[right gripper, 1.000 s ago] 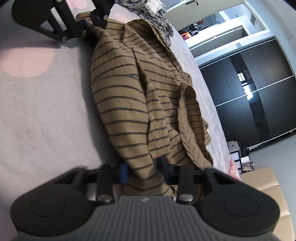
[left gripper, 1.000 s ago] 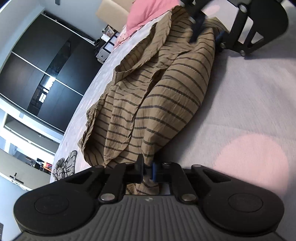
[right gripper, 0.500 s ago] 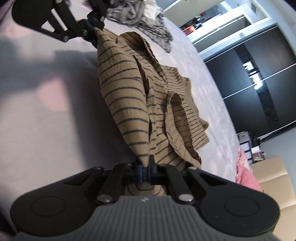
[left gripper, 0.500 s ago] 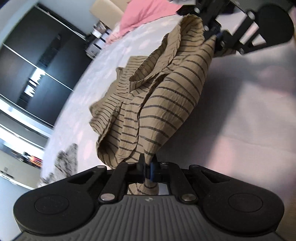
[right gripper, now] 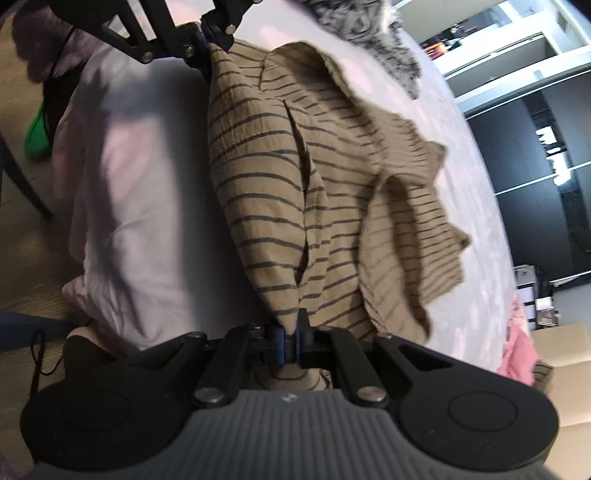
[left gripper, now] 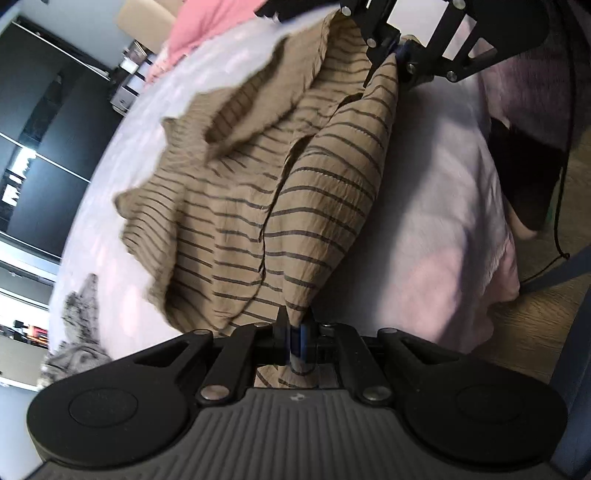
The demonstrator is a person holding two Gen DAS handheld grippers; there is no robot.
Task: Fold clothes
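Observation:
A tan shirt with thin dark stripes (left gripper: 258, 206) (right gripper: 277, 192) hangs stretched between my two grippers above a bed with a pale lilac cover (left gripper: 424, 221) (right gripper: 140, 221). Its far part trails crumpled and blurred towards the bed. My left gripper (left gripper: 298, 332) is shut on one bunched edge of the shirt. At the other end my right gripper (right gripper: 291, 332) is shut on the fabric as well. Each gripper also shows at the top of the other's view: the right gripper (left gripper: 397, 51) and the left gripper (right gripper: 207, 40), both pinching cloth.
A grey patterned garment (left gripper: 77, 332) (right gripper: 369, 33) lies further along the bed. Pink bedding (left gripper: 207, 22) (right gripper: 517, 350) is at the head end. Dark wardrobe doors (left gripper: 37, 147) stand beyond. The bed's near edge drops to a wooden floor (left gripper: 535, 332), with a green object (right gripper: 37, 140) there.
Both grippers have risen and drawn back towards the bed's edge, lifting the shirt off the cover. The right jaws, slightly apart a second ago, have closed on the fabric.

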